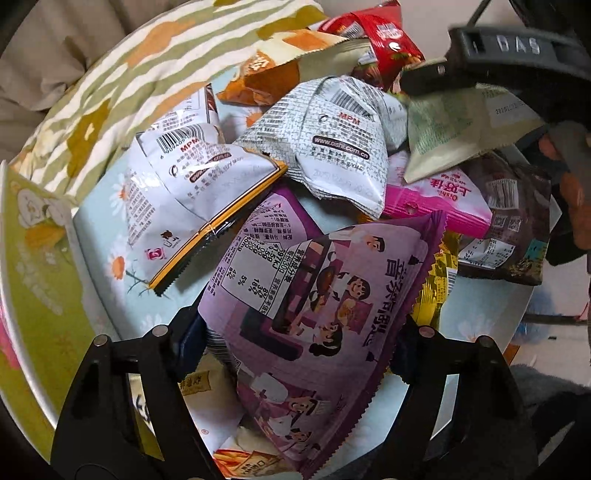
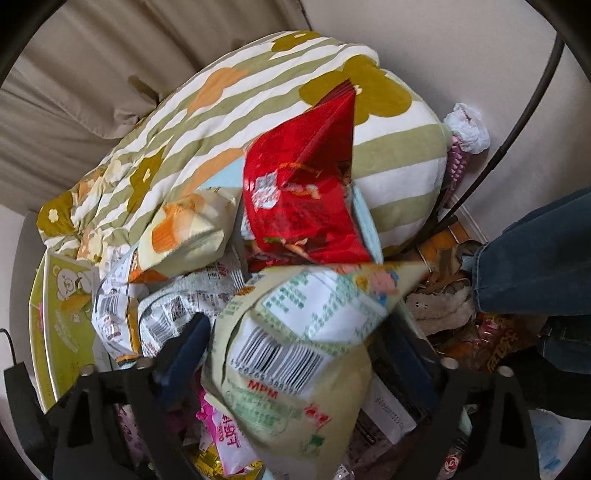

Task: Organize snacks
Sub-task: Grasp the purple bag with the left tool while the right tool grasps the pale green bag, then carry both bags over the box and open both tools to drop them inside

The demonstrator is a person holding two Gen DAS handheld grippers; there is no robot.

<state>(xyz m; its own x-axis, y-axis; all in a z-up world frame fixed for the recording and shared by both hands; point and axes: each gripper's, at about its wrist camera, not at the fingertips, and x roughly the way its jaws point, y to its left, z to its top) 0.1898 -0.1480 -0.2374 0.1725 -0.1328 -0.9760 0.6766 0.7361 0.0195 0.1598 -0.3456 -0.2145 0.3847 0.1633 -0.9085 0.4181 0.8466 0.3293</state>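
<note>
Snack pile on a round floral tray (image 1: pixel 99 236), taken as landmark; striped cushion (image 1: pixel 122 85) beyond its far edge. Left hand-held gripper (image 1: pixel 295 354) pointed steeply down over the tray's near side, fingers part-closed on either flank of the purple snack bag (image 1: pixel 317 317), apparently pinching it, though pad contact not fully visible. White barcode packets (image 1: pixel 332 147) heaped at tray centre, pink packet (image 1: pixel 443 206) just right of them, red packet (image 1: pixel 376 33) at the far rim. Right hand-held gripper (image 2: pixel 295 373) over the tray's right side, part-closed about a pale green bag (image 2: pixel 295 387), seemingly gripping it; the same bag seen raised above the pile in the left wrist view. Red packet (image 2: pixel 303 195) blurred beyond it.

Step judged in hand: picking one bag per gripper from the heap. Next move likely calls for a firm pinch, then a straight lift clear of neighbouring packets, avoiding dragging the yellow-edged wrapper (image 1: pixel 436 288) touching the purple bag.
</note>
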